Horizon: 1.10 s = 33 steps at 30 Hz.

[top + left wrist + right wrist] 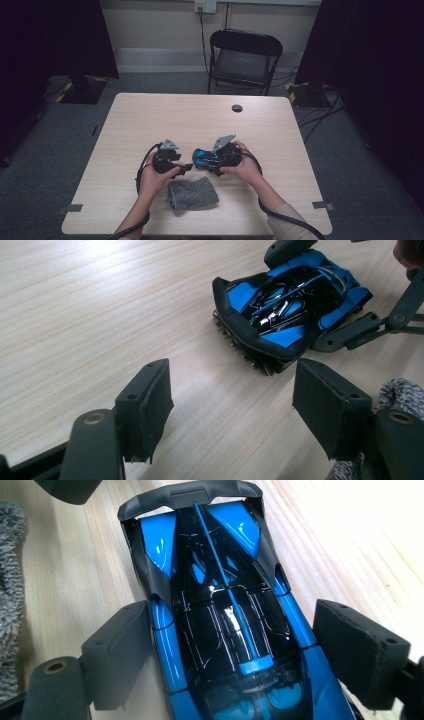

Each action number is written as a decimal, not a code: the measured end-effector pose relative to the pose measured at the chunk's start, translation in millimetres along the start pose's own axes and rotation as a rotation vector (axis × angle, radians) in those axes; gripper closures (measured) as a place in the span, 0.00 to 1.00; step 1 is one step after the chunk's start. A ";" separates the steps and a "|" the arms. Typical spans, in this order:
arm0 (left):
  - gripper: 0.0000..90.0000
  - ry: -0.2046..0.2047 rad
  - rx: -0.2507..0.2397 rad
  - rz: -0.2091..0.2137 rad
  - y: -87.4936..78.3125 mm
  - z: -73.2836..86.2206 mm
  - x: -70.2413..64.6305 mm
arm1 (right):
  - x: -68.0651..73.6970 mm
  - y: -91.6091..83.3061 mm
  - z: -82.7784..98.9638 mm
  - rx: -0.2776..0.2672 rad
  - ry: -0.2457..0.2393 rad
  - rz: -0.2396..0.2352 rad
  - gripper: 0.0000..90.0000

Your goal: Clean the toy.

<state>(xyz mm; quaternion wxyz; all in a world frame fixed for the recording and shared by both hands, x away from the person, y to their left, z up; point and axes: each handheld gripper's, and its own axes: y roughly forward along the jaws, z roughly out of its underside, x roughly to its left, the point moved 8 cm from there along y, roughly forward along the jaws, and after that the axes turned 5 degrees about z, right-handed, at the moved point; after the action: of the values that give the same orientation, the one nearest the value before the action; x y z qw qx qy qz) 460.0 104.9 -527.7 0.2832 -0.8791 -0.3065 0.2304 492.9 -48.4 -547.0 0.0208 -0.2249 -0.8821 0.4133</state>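
blue and black toy car point(206, 159) sits at the lower centre of the table point(150, 115), between the spread jaws of the right gripper point(227, 655). left gripper point(232, 400) gapes empty just beside it. grey cloth point(192, 195) lies below.

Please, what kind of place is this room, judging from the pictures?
Probably a recording studio or lab rather than a home: a bare light wooden table stands on grey carpet, black curtains hang at both sides, and a black folding chair sits by loose floor cables.

Bare table point(150, 115) beyond; toy car point(206, 159) and cloth point(192, 195) close ahead.
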 end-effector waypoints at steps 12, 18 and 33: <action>0.28 -0.033 0.004 0.032 8.5 -9.2 -4.8 | 0.0 -1.4 2.6 -0.027 0.006 0.013 0.18; 0.31 -0.015 0.006 0.044 9.3 -14.0 -14.2 | -2.6 -4.6 7.2 -0.018 0.005 0.008 0.18; 0.31 -0.005 0.010 0.049 -1.9 -8.3 -13.3 | -0.5 -9.2 10.2 0.040 0.014 0.037 0.21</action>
<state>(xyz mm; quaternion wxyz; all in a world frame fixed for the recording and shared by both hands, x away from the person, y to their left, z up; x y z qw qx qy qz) 454.6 94.2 -517.3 0.2810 -0.8843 -0.2845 0.2410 487.6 -61.1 -546.8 0.0239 -0.2439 -0.8692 0.4294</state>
